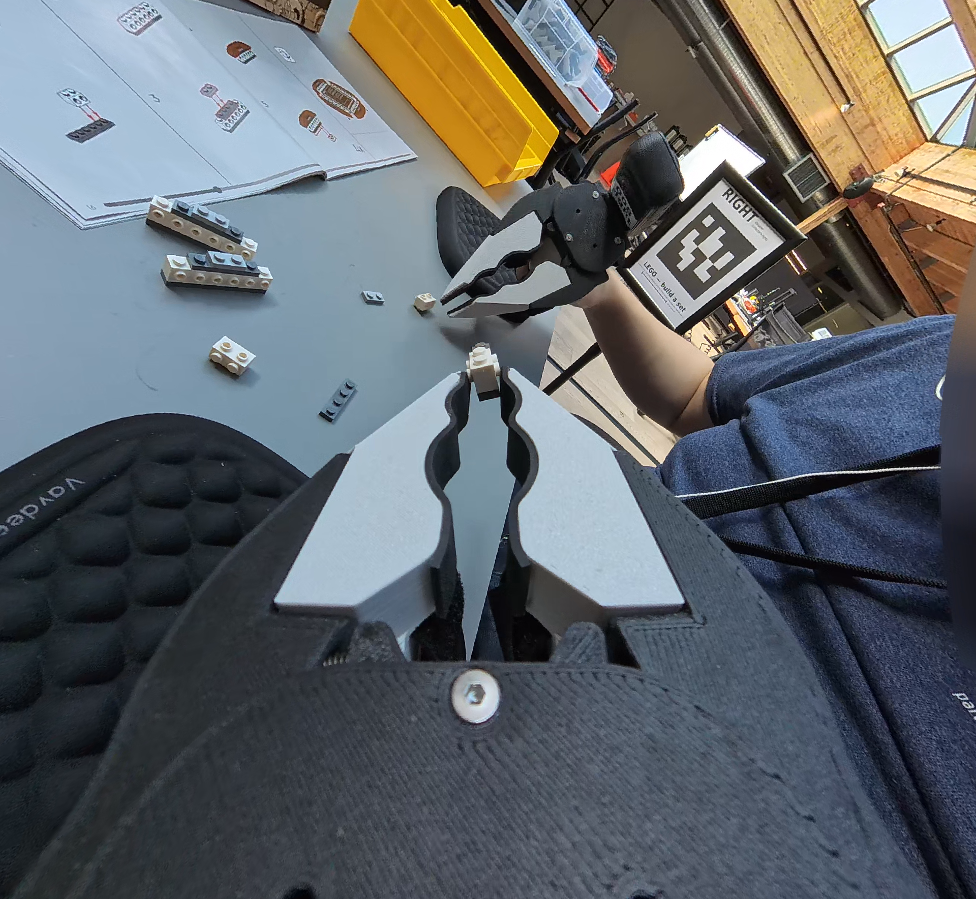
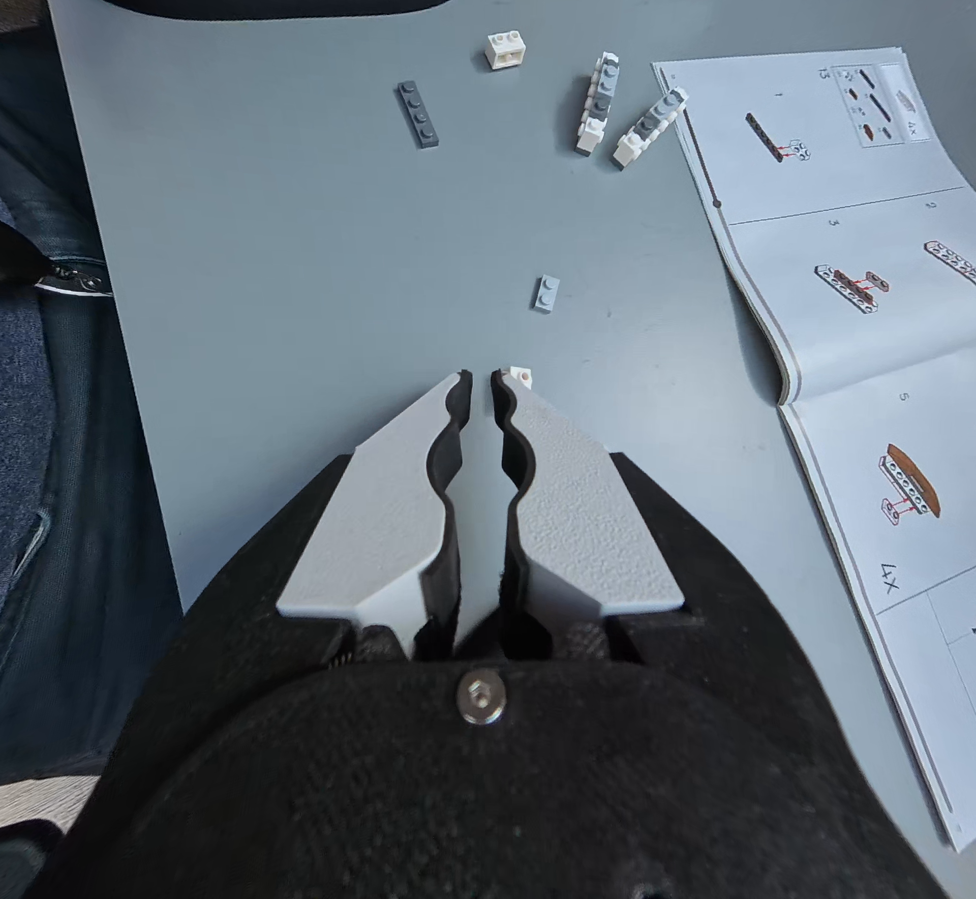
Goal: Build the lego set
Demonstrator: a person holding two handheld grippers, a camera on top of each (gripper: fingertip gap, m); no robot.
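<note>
Up close, the left claw (image 1: 483,377) pinches a knobbly white brick (image 1: 483,369); the right claw (image 2: 480,377) gapes narrowly, empty.

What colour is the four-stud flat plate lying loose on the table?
Dark grey. The four-stud plate shows best in the right wrist view.

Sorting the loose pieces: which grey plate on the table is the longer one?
The dark grey four-stud plate, lying alone toward the table's near edge. The other loose one, the light grey plate, has two studs.
</note>
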